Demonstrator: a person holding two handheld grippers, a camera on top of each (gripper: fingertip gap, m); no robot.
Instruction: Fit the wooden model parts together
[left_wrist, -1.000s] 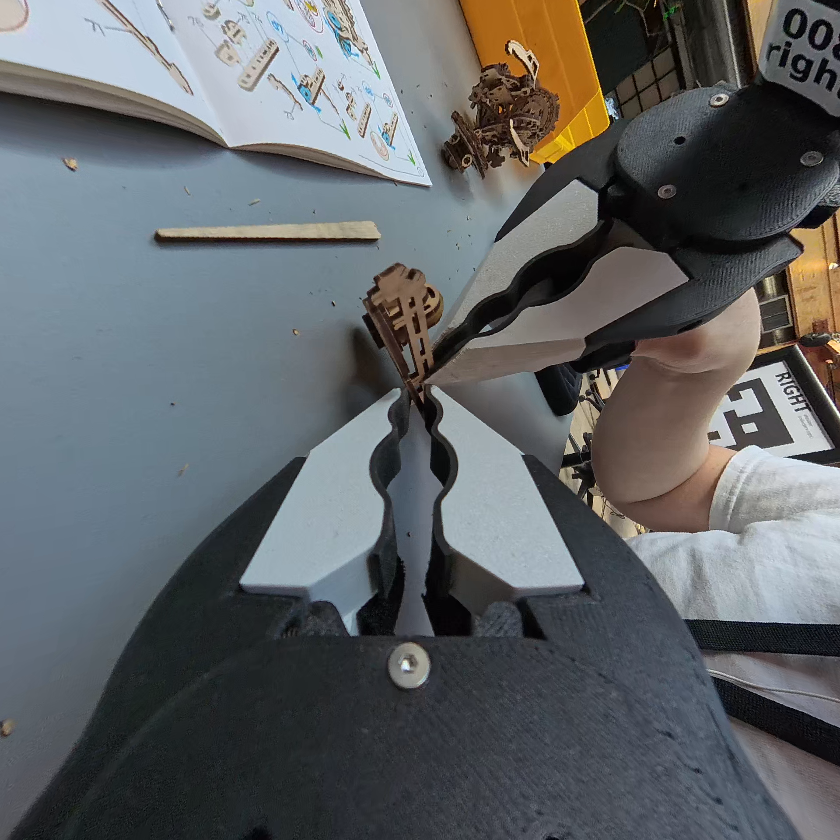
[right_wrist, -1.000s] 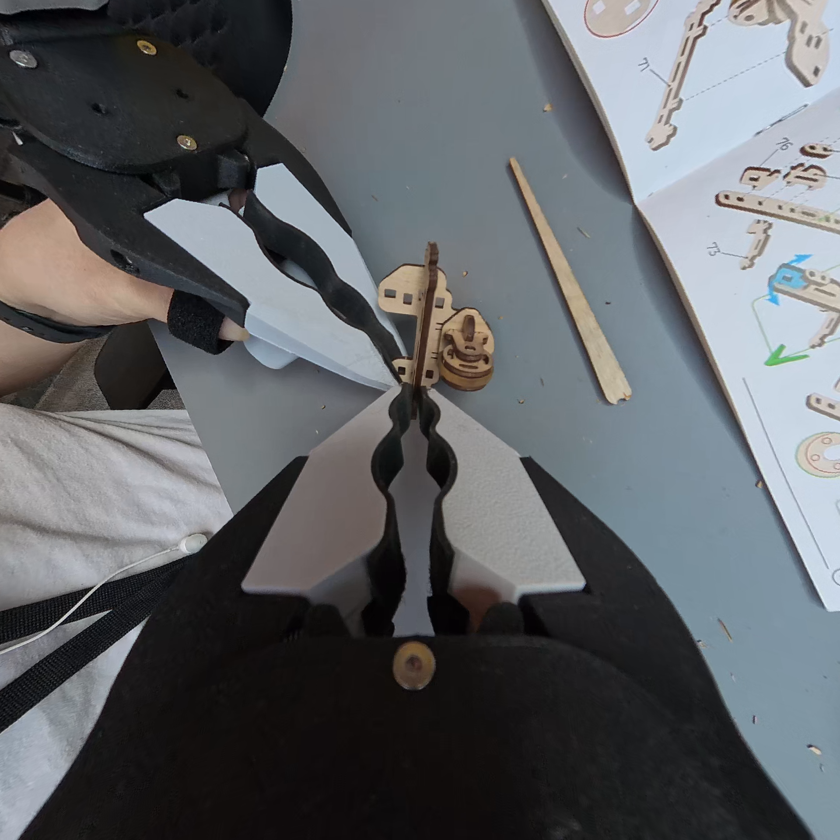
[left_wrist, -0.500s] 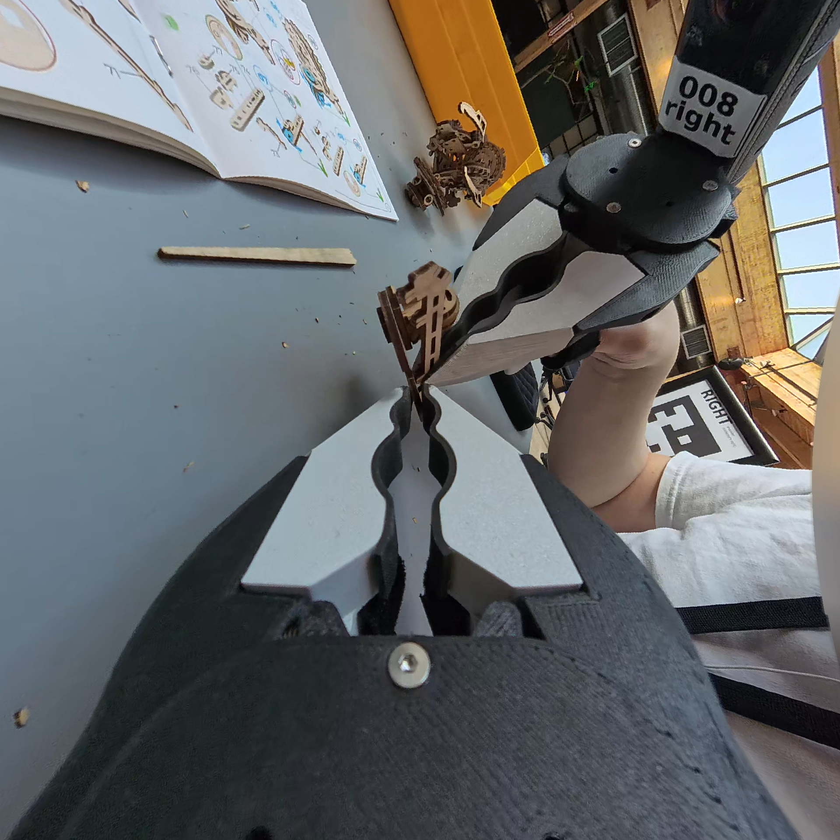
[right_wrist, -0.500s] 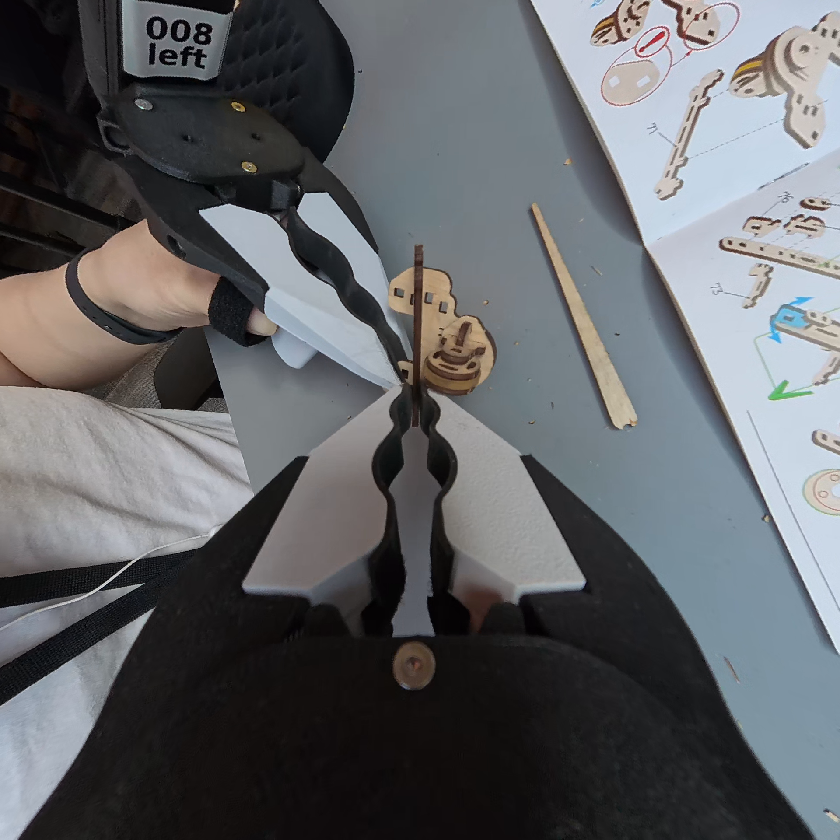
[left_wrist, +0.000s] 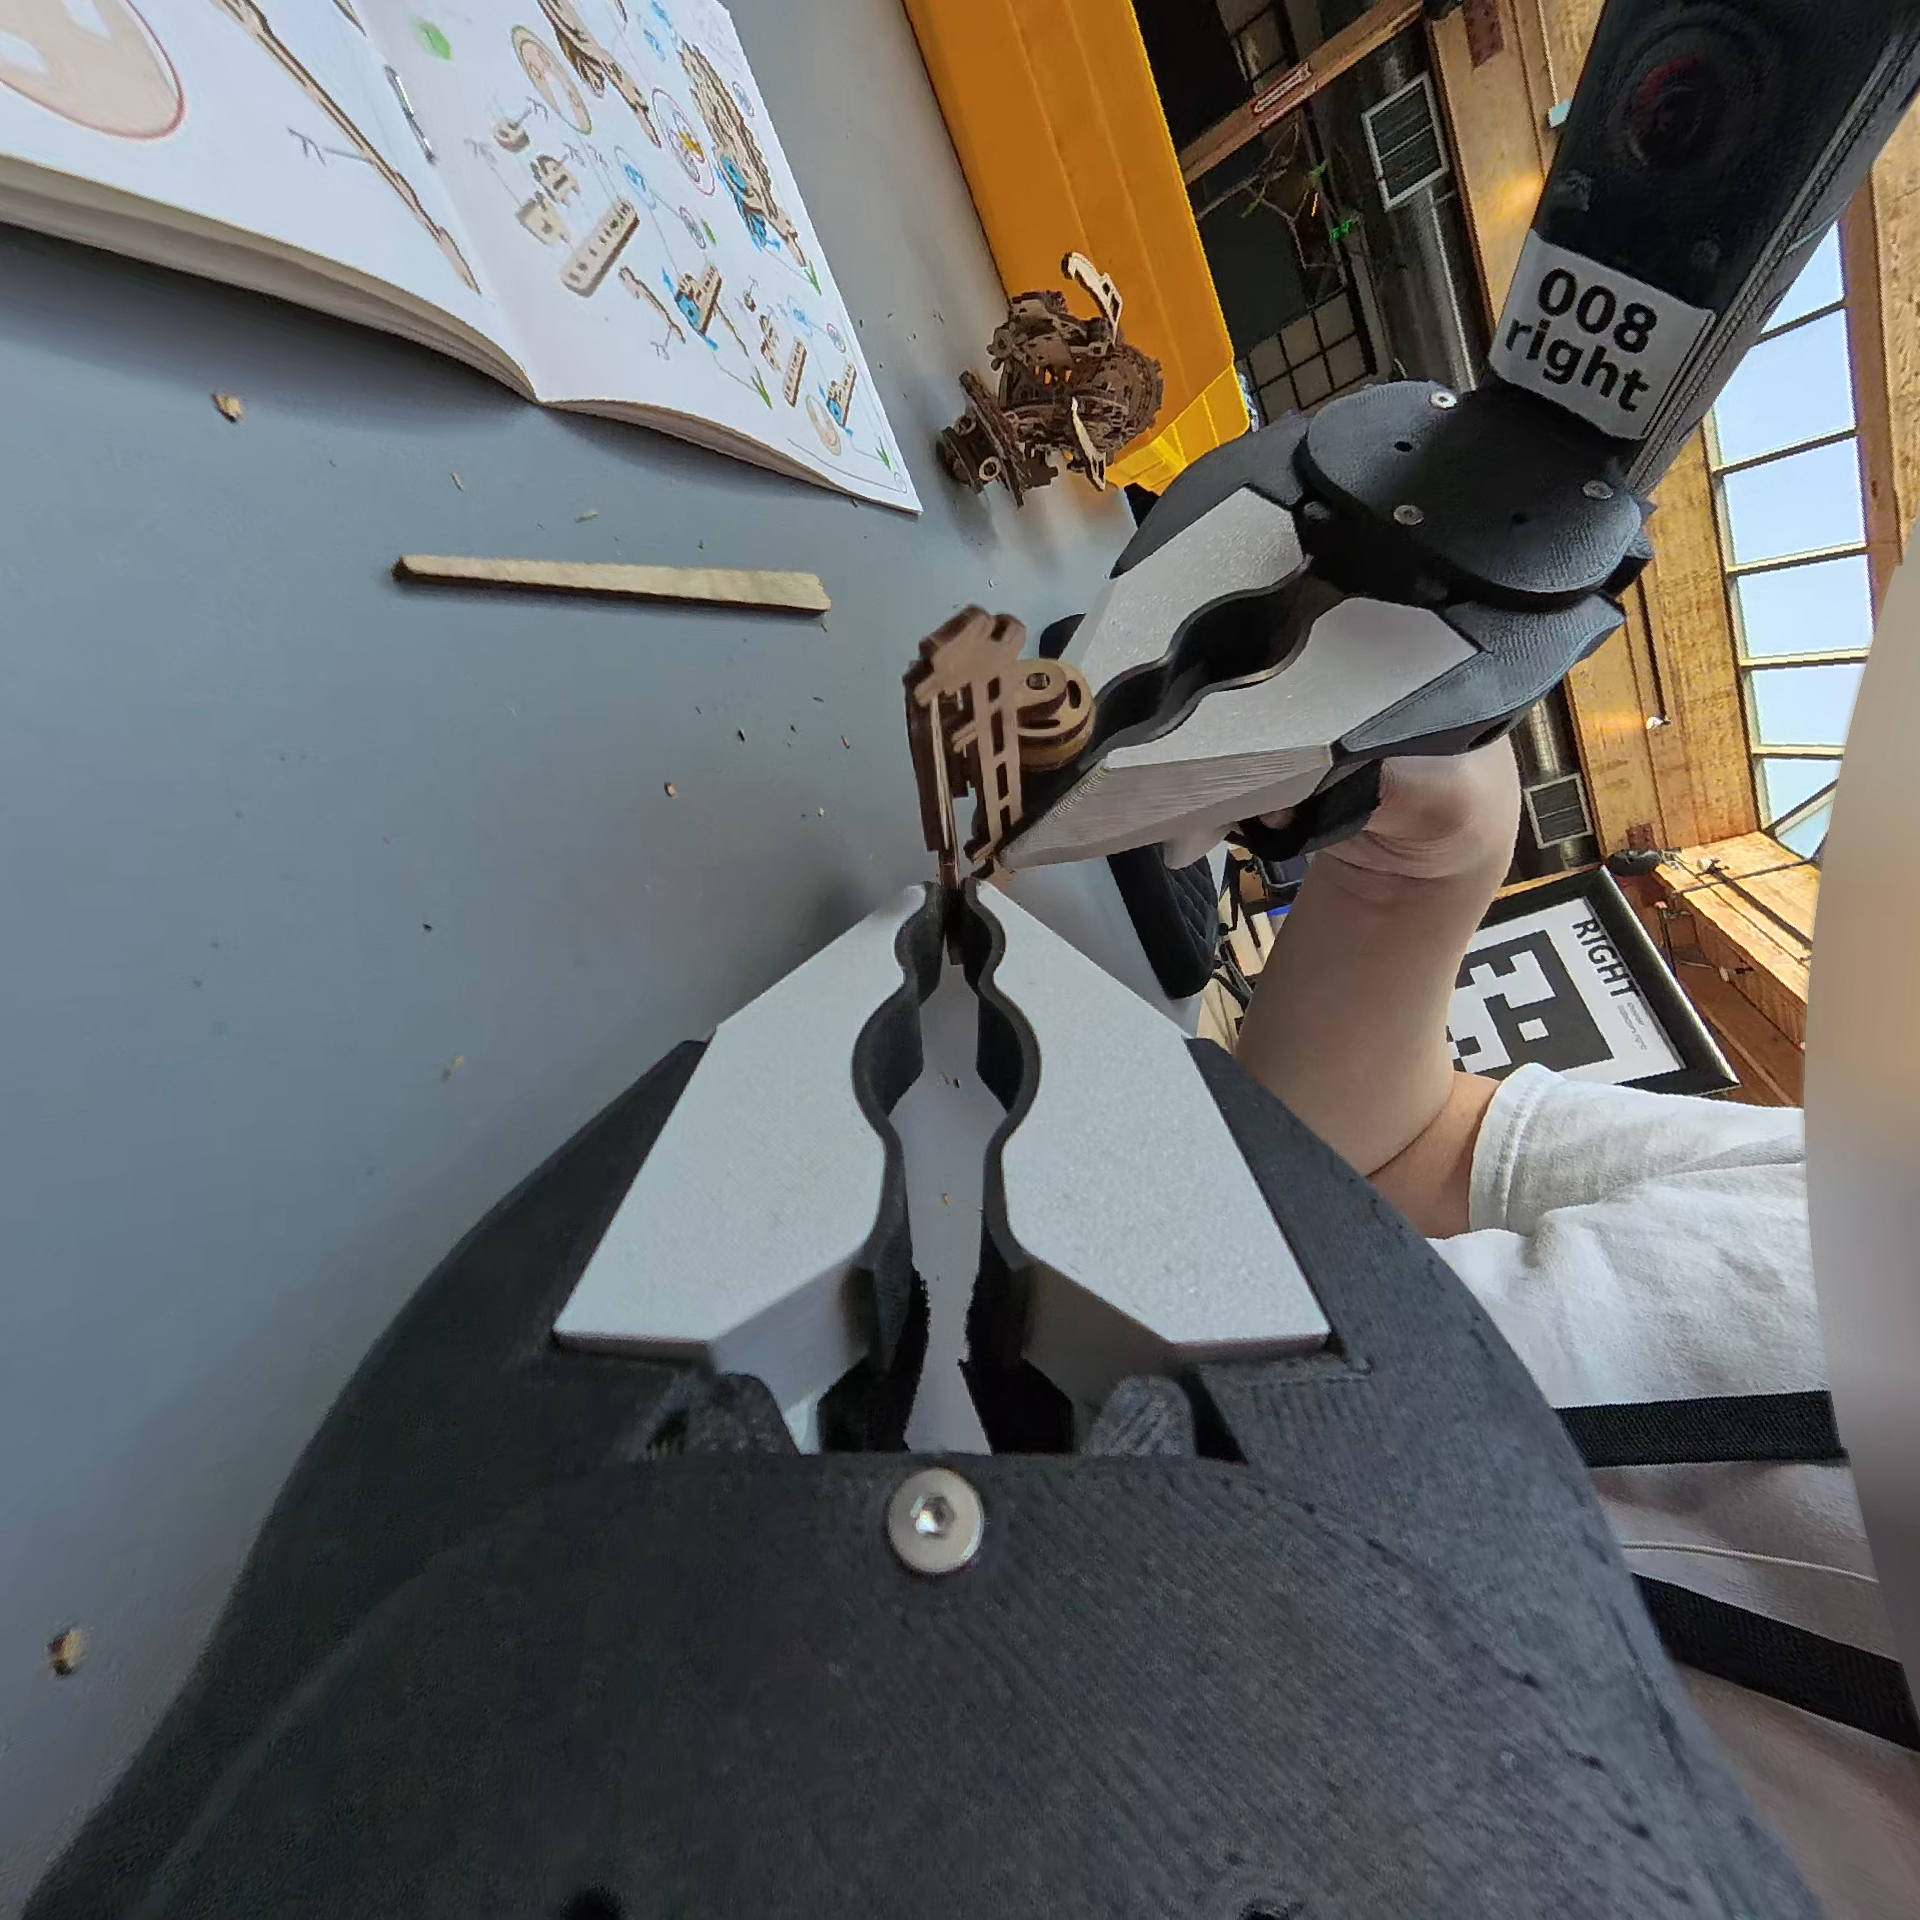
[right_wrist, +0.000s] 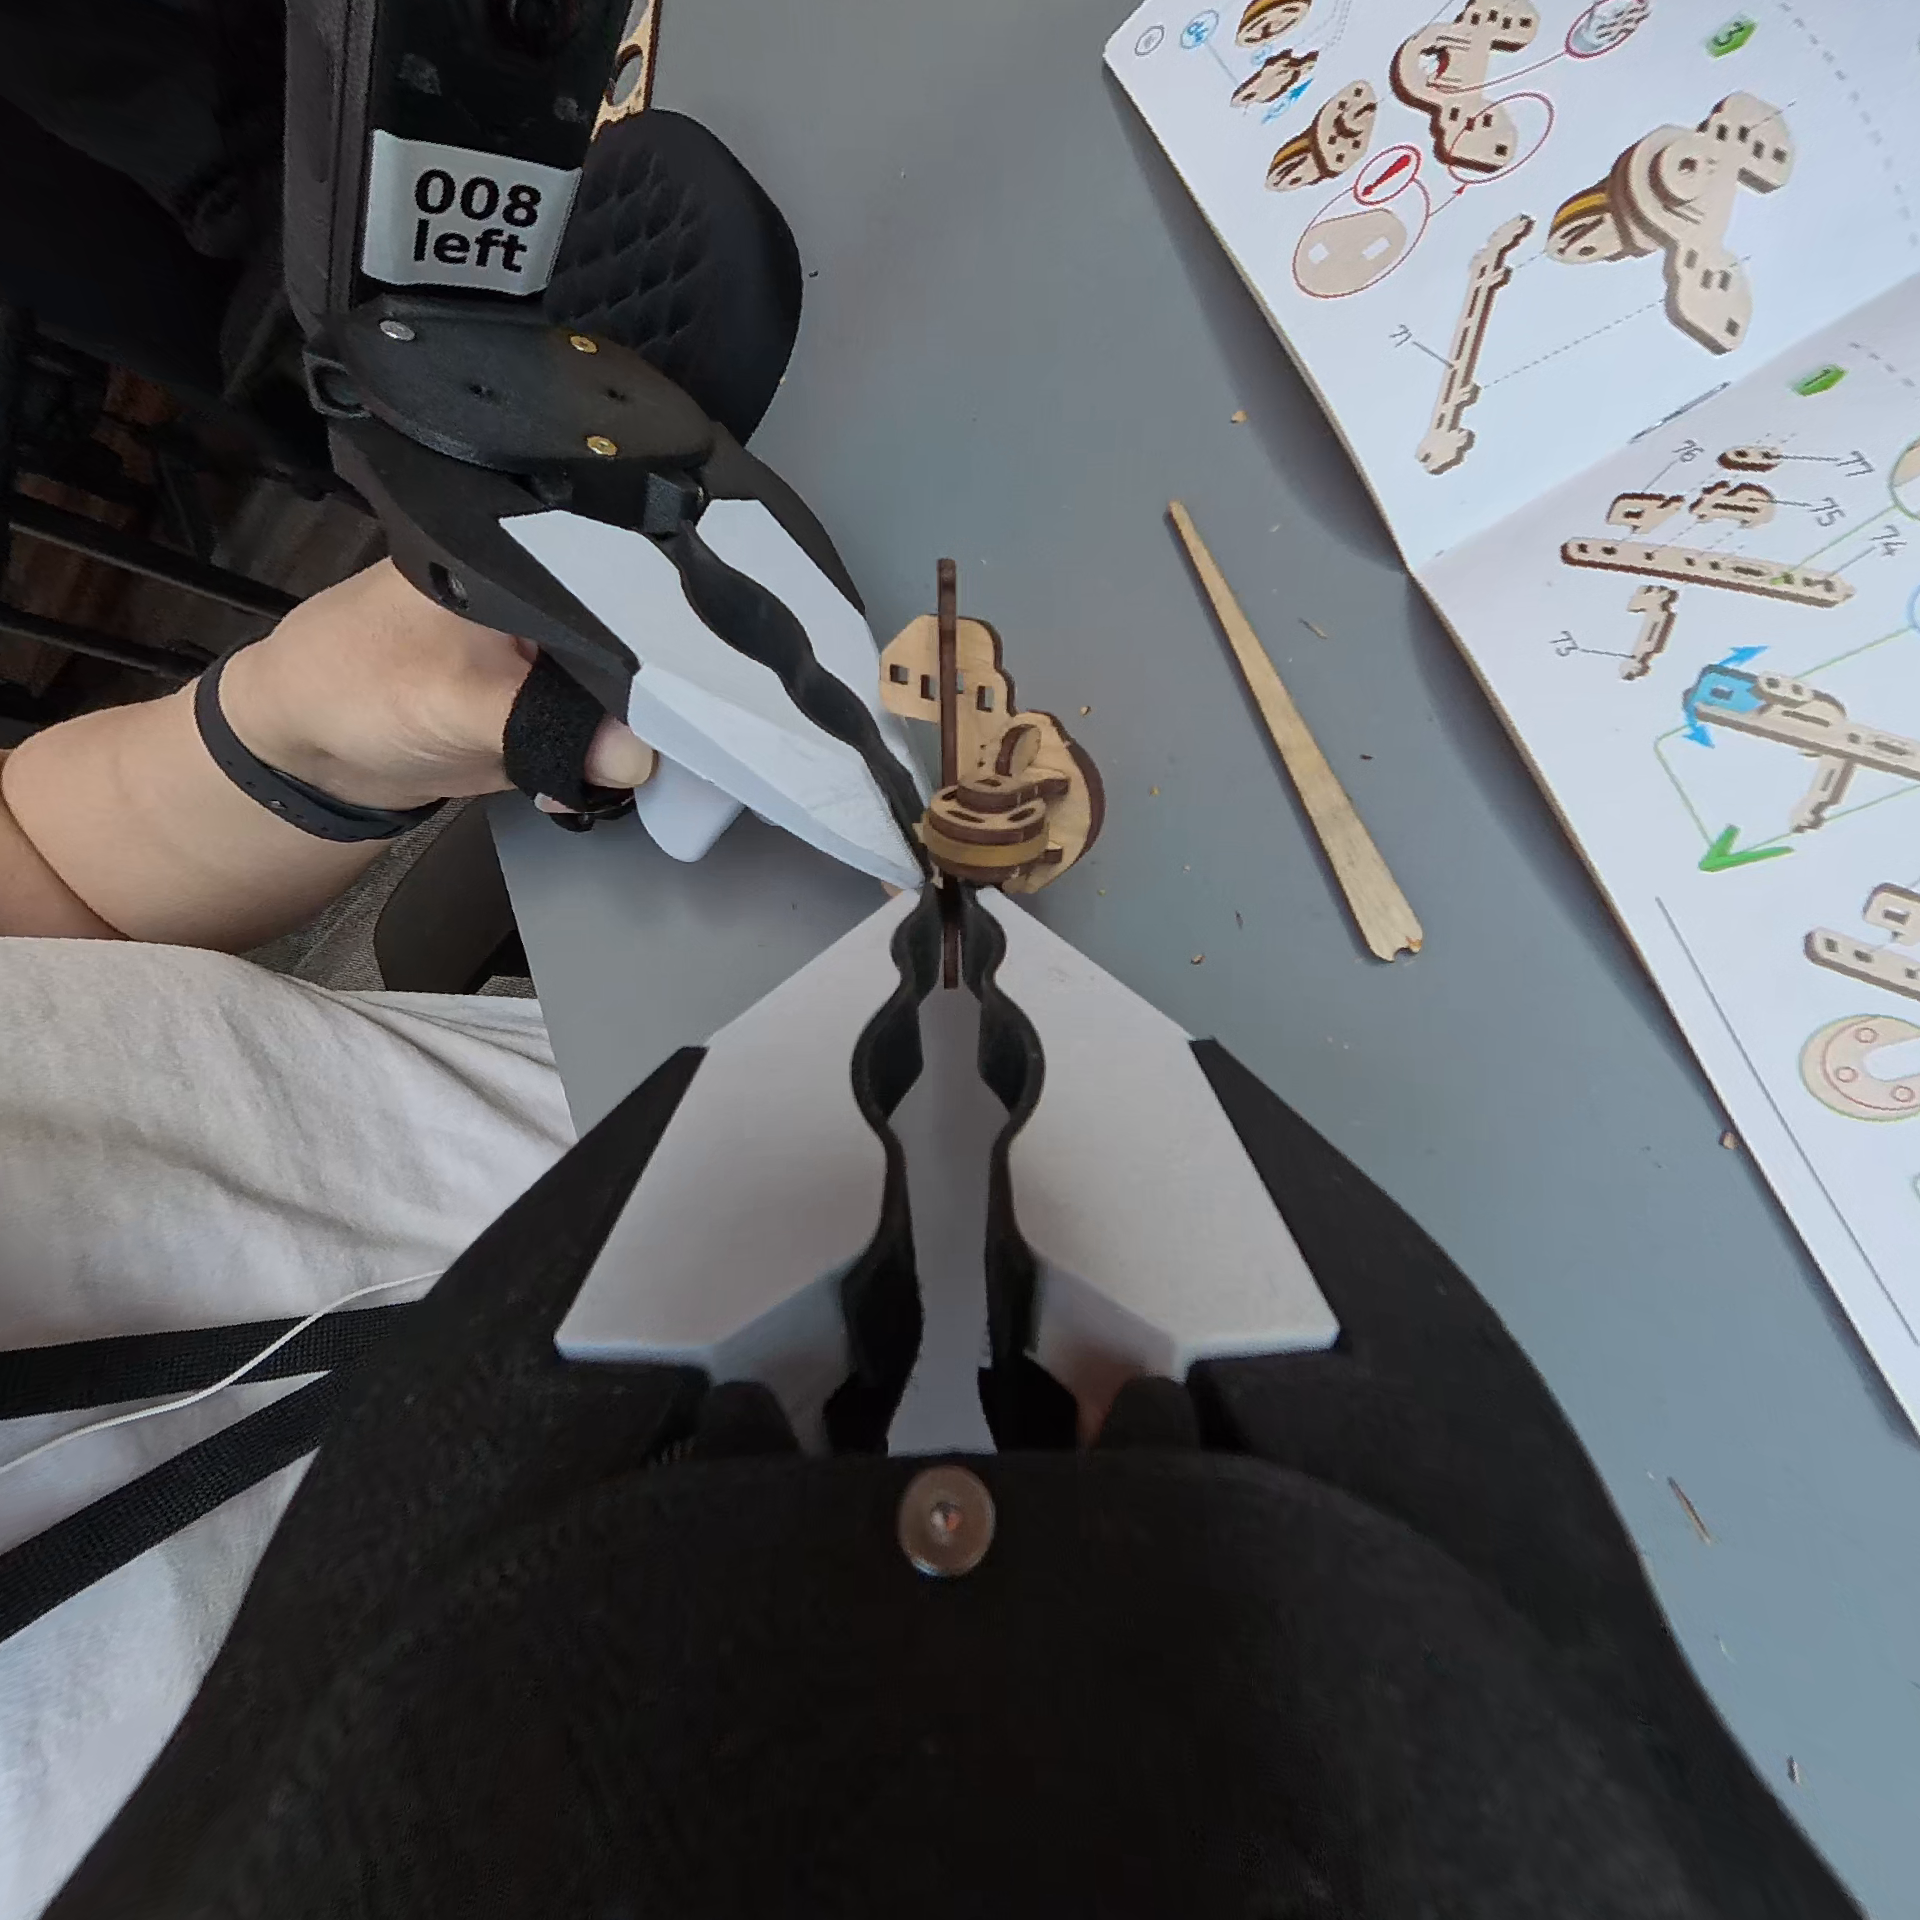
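Note:
A small wooden sub-assembly hangs between both grippers above the grey table (left_wrist: 312, 935). It is a lobed flat plate (right_wrist: 920, 665) with a stack of round discs (right_wrist: 982, 826), crossed by a dark notched strip (right_wrist: 947, 644). My left gripper (left_wrist: 951, 899) is shut on the plate's lower edge, which shows edge-on in the left wrist view (left_wrist: 928, 748). My right gripper (right_wrist: 948, 909) is shut on the end of the strip, which shows side-on in the left wrist view (left_wrist: 997, 748). The two gripper tips nearly touch; the left gripper (right_wrist: 920, 878) comes in from the left and the right gripper (left_wrist: 1003, 857) from the right.
An open instruction booklet (right_wrist: 1662, 416) lies on the table, with a loose wooden stick (right_wrist: 1299, 738) between it and the grippers. A built dark wooden model (left_wrist: 1049, 395) stands beside a yellow bin (left_wrist: 1070, 187). The table edge and the person's arms lie close behind the grippers.
Both grippers stayed shut and lifted the assembly from the table. It has tilted, so the disc stack now faces the right wrist camera more.

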